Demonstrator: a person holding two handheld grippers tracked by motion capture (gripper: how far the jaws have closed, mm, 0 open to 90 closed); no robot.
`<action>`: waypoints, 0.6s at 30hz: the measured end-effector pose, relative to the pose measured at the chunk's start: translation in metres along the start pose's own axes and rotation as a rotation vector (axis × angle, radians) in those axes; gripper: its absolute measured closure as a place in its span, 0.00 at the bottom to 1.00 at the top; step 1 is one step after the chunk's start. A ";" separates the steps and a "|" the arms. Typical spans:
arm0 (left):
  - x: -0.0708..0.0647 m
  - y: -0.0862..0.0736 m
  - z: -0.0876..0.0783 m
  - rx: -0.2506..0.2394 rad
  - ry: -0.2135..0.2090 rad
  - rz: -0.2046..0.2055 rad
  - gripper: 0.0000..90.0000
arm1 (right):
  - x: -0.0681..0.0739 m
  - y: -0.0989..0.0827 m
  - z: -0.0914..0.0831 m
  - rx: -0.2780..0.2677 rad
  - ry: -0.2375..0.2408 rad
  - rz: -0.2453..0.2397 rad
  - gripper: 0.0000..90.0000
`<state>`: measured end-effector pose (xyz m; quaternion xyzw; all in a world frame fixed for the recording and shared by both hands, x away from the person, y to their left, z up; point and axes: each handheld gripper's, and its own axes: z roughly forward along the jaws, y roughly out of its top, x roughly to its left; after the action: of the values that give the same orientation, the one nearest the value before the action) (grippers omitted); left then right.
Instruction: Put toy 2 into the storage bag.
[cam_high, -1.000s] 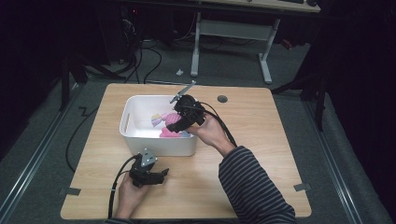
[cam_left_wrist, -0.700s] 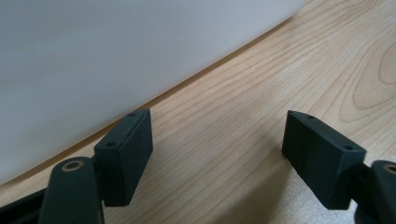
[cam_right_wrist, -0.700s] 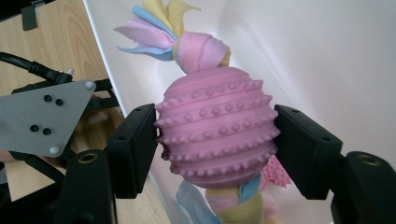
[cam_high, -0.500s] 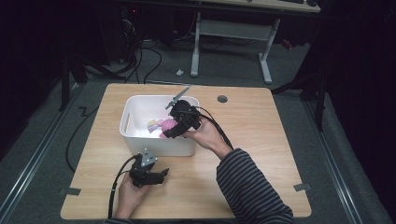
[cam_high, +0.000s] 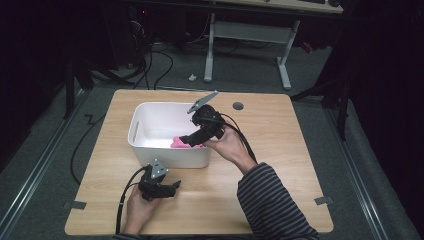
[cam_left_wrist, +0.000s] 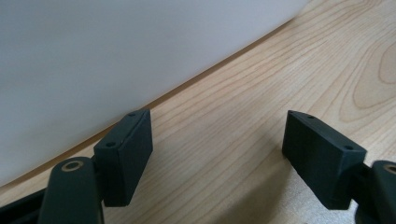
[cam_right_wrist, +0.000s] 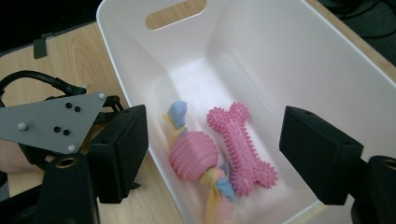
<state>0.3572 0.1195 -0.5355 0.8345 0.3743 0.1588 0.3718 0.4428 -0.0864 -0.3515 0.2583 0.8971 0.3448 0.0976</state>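
A white plastic bin (cam_high: 150, 106) stands on the wooden table (cam_high: 280, 150). On the bin's floor (cam_right_wrist: 261, 51) lie a pink spiky bone toy (cam_right_wrist: 243, 149) and a pink ball on a pastel rope (cam_right_wrist: 194, 156), whose lower end is blurred. My right gripper (cam_high: 186, 141) hangs over the bin's near right part, pointing down into it. Its jaws have just been opening, and in the right gripper view the right gripper (cam_right_wrist: 219, 149) stands open above both toys, touching neither. My left gripper (cam_high: 172, 187) rests on the table in front of the bin, open and empty (cam_left_wrist: 217, 149).
The bin's outer wall (cam_left_wrist: 116, 46) runs close along the left gripper's left jaw. A round cable hole (cam_high: 238, 106) sits in the table's far side. Bare wood stretches to the right of the bin. A desk frame (cam_high: 247, 35) and cables stand on the floor beyond.
My right gripper has shifted a little toward the bin's near side and its jaws have spread apart. The pink toys now lie lower in the bin. The left hand has stayed put.
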 end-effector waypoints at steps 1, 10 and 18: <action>0.000 0.000 0.000 0.000 0.000 0.000 0.27 | 0.000 -0.003 -0.004 -0.011 -0.008 0.000 0.27; 0.000 0.000 0.000 -0.001 0.001 -0.001 0.28 | -0.008 -0.037 -0.046 -0.110 -0.096 0.077 0.31; 0.000 0.000 0.000 0.000 0.000 -0.001 0.27 | -0.016 -0.068 -0.085 -0.169 -0.151 0.130 0.32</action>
<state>0.3571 0.1194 -0.5355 0.8343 0.3748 0.1588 0.3718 0.3996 -0.1864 -0.3339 0.3321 0.8363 0.4044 0.1636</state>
